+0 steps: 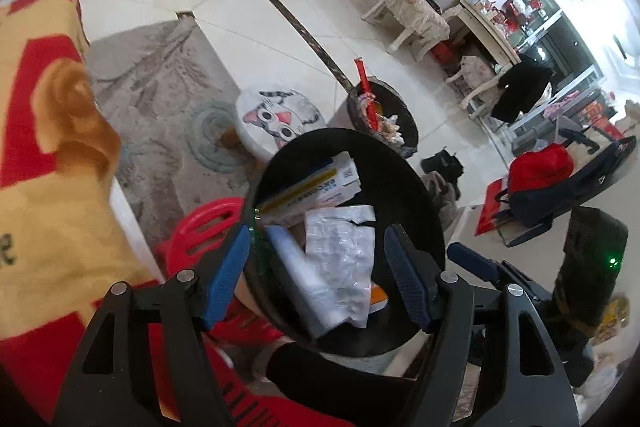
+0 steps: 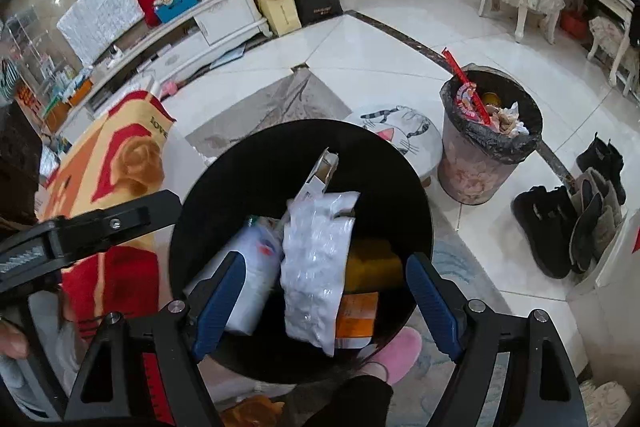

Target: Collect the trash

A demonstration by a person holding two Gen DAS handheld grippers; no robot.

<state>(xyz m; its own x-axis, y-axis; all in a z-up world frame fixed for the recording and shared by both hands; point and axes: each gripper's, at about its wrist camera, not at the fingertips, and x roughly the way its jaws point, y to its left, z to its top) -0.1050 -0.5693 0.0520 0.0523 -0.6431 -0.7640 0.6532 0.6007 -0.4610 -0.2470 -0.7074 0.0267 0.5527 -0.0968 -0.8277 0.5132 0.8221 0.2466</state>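
A round black bin (image 1: 400, 179) (image 2: 248, 155) lies below both grippers. It holds a crinkled white plastic bag (image 1: 344, 255) (image 2: 316, 267), a white bottle (image 1: 296, 279) (image 2: 248, 287), a torn cardboard box (image 1: 316, 183) (image 2: 320, 171) and an orange packet (image 2: 356, 319). My left gripper (image 1: 318, 279) hangs open over the bin, its left pad by the rim, touching nothing. My right gripper (image 2: 326, 307) is open above the bag and bottle, both pads clear of them. The two grippers sit side by side.
A full trash can (image 1: 382, 115) (image 2: 490, 131) with a black liner and a red stick stands beyond, beside a cat-face stool (image 1: 280, 119) (image 2: 400, 131). A yellow-red blanket (image 1: 48, 147) (image 2: 120, 163) lies left, a red plastic chair (image 1: 200, 227) underneath. Boots (image 2: 580, 219) stand right; a pink slipper (image 2: 396, 351) is near.
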